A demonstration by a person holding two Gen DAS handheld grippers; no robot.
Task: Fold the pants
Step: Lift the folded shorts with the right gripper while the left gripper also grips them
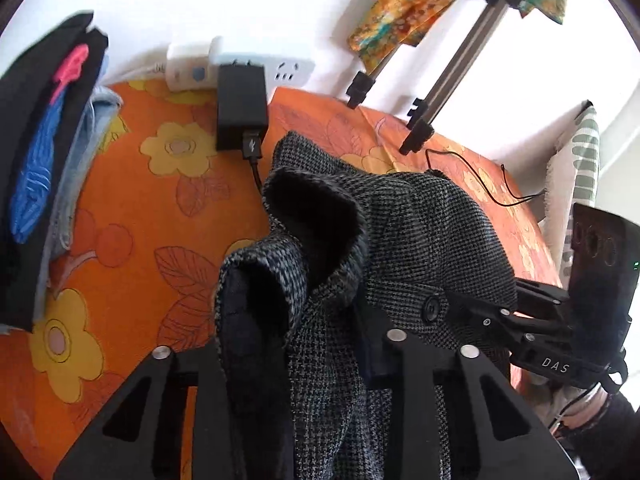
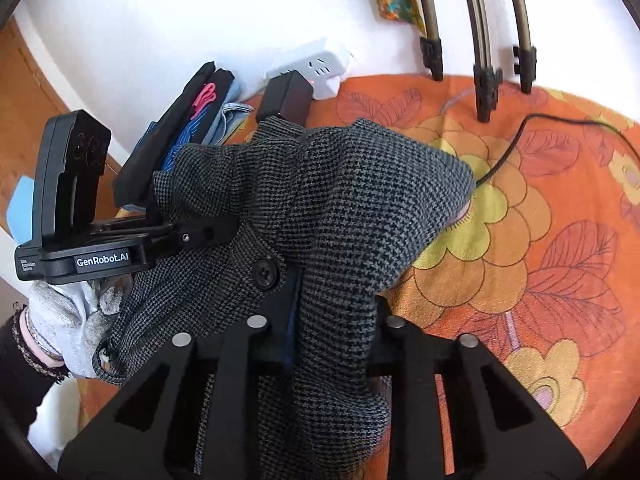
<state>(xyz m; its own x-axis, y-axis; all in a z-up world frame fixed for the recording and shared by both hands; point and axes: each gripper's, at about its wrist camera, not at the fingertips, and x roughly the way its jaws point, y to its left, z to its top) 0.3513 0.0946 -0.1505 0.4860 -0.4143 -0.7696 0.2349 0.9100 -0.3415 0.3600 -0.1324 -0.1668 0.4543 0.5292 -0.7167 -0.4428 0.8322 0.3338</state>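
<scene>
Grey houndstooth pants (image 1: 400, 232) with a black button lie bunched on the orange flowered cloth (image 1: 132, 208). My left gripper (image 1: 296, 364) is shut on a fold of the waistband, which fills the space between its fingers. My right gripper (image 2: 320, 340) is shut on another part of the same pants (image 2: 340, 200) near the button (image 2: 266, 271). Each gripper shows in the other's view: the right one (image 1: 472, 312) at the right, the left one (image 2: 208, 234) at the left, both gripping the fabric. The fingertips are hidden by cloth.
A stack of folded dark clothes (image 1: 44, 152) stands at the left. A white power strip (image 1: 240, 68) with a black charger (image 1: 240, 108) and cable sits by the wall. Tripod legs (image 1: 416, 136) and a thin black wire (image 2: 520, 132) are at the back right.
</scene>
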